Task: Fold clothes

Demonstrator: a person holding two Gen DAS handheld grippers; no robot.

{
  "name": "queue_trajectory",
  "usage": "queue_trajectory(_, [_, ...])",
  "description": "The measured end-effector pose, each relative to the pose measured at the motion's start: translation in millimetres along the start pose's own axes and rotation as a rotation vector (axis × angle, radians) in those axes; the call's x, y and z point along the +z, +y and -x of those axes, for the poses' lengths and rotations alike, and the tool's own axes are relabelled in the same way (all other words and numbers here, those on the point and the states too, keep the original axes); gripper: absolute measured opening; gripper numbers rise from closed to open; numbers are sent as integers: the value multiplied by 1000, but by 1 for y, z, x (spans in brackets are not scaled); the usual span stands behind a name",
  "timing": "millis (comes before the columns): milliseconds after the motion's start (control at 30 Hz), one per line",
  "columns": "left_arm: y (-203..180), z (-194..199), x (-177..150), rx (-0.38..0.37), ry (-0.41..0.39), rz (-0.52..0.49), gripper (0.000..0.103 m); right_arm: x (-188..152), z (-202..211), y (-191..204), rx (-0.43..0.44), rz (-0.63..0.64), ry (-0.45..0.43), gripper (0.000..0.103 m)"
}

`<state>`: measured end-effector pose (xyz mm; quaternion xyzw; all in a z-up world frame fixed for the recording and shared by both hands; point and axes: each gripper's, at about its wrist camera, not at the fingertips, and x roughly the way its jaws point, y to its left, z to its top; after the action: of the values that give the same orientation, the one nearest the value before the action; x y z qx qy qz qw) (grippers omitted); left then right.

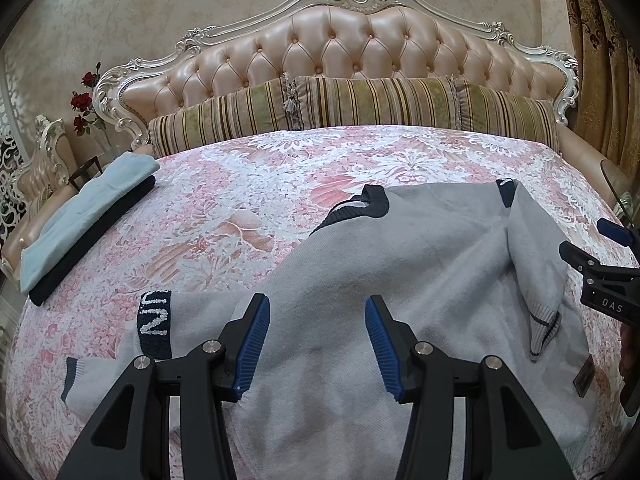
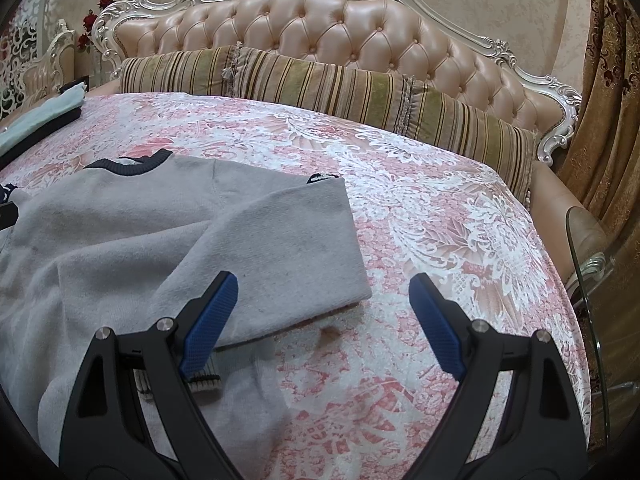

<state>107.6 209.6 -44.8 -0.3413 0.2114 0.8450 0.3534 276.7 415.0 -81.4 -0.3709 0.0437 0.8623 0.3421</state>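
Observation:
A grey sweater [image 1: 400, 248] with a navy collar [image 1: 360, 204] lies flat on the pink floral bedspread [image 1: 240, 208]. Its right sleeve [image 2: 288, 248] is folded inward across the body, with the striped cuff [image 2: 204, 380] near the hem. The other sleeve, bearing a navy band with white letters [image 1: 154, 324], lies out to the left. My left gripper [image 1: 316, 304] hovers open over the sweater's body [image 2: 120, 232], nothing between its blue pads. My right gripper [image 2: 322, 280] stands wide open above the folded sleeve's edge and the bare bedspread [image 2: 440, 240]; it also shows at the right edge [image 1: 588, 238].
A folded stack of light blue and dark clothes [image 1: 80, 216] rests at the bed's left edge, also visible from the right wrist [image 2: 36, 124]. A striped bolster [image 1: 360, 104] lies against the tufted headboard [image 1: 360, 40]. A glass side table [image 2: 588, 280] stands right of the bed.

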Motion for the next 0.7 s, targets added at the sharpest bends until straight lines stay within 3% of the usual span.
queue_trajectory(700, [-2, -2, -1, -4, 4, -3, 51, 0, -2, 1, 7, 1, 4, 89])
